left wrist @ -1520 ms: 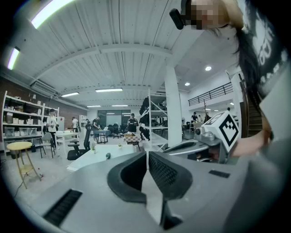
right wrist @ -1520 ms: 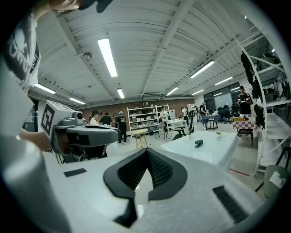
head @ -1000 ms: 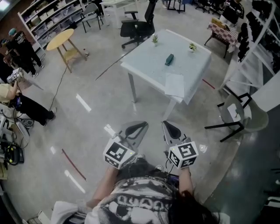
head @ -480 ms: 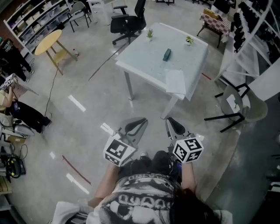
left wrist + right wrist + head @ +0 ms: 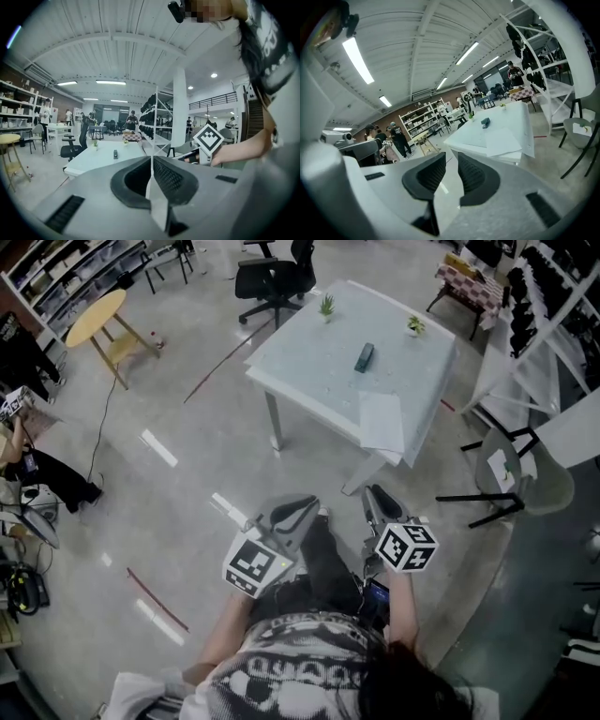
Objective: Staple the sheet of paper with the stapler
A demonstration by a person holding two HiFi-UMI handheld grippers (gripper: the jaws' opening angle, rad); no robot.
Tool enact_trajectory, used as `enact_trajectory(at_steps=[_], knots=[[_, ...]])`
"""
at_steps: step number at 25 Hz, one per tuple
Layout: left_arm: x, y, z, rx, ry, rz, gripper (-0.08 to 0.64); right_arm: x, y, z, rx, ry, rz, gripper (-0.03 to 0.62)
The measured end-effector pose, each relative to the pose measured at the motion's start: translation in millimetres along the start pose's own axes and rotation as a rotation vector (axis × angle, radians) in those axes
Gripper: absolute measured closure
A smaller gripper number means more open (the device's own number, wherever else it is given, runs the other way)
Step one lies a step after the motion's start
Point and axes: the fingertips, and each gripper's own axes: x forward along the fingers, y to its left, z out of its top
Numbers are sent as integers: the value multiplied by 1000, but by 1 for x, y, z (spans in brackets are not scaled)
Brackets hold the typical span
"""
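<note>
I looked down from the head view and saw both grippers held low in front of the person, over the grey floor. The left gripper (image 5: pixel 296 512) was at about 7 o'clock in that view. Its jaws were squeezed tight together, with nothing in them. The right gripper (image 5: pixel 379 503) was at about 5 o'clock. Its jaws were opening, with a small gap between them, and the gap had nothing in it but air.

The white table (image 5: pixel 314 367) stood at 12 o'clock from the grippers, well apart from them. The stapler (image 5: pixel 364 357) lay flat near the middle of the table top. It was dark green. The sheet of paper (image 5: pixel 382 422) lay at 5 o'clock from the stapler, by the table's near edge. The paper and the stapler were near each other but not touching. Neither gripper was touching them.

Two little plants (image 5: pixel 326 306) stood by the far side of the table, at 11 o'clock and 1 o'clock from the stapler. A black office chair (image 5: pixel 272 279) was past the table at 11 o'clock. A round yellow table (image 5: pixel 95 317) stood far off at 10 o'clock. A grey chair (image 5: pixel 511 474) was at 3 o'clock from the white table.
</note>
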Motion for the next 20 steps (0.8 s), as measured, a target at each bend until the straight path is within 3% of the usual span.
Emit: enact_trajectory(at_steps=[13, 20], knots=[[119, 83, 42, 111, 20, -39, 545, 97, -116, 51, 143, 0, -90, 517], [170, 110, 40, 137, 65, -64, 545, 121, -155, 43, 201, 30, -131, 514]])
